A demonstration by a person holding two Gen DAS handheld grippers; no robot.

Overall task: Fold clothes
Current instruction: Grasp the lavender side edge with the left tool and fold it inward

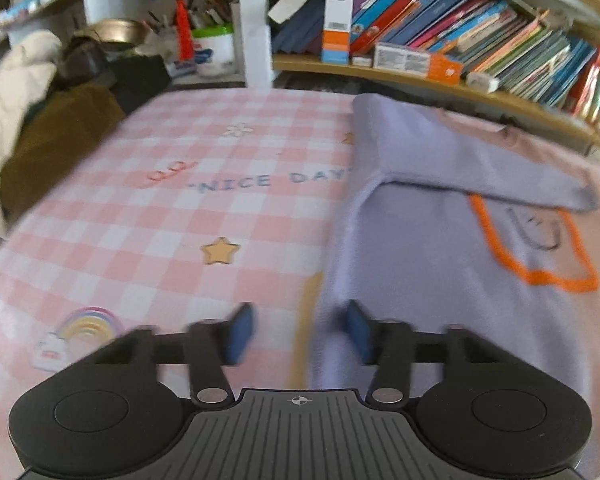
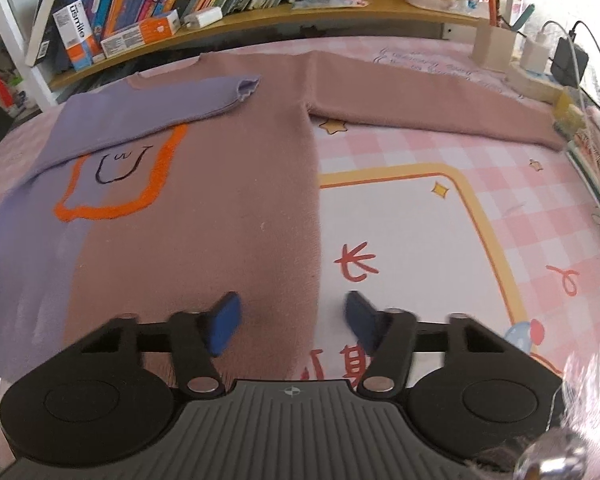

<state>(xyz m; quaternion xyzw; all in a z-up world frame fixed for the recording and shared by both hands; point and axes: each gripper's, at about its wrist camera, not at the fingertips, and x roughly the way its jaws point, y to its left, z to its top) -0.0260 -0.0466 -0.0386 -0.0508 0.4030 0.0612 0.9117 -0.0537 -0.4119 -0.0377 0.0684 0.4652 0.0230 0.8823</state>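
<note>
A two-tone sweater (image 2: pixel 204 208), lilac on 1 side and dusty pink on the other, lies flat on the pink checked tablecloth (image 2: pixel 520 240); its lilac sleeve (image 2: pixel 148 108) is folded across the chest above an orange-outlined motif (image 2: pixel 116 184), while the pink sleeve (image 2: pixel 420 96) stretches out sideways toward the bookshelf (image 2: pixel 260 12); the left gripper (image 1: pixel 298 334) hovers wide open and empty at the sweater's lilac edge; the right gripper (image 2: pixel 290 320) is equally spread, holding nothing, above the pink hem.

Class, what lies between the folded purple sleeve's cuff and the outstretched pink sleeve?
The sweater's pink chest, bare of other things, shown in the right wrist view between purple cuff and pink sleeve.
</note>
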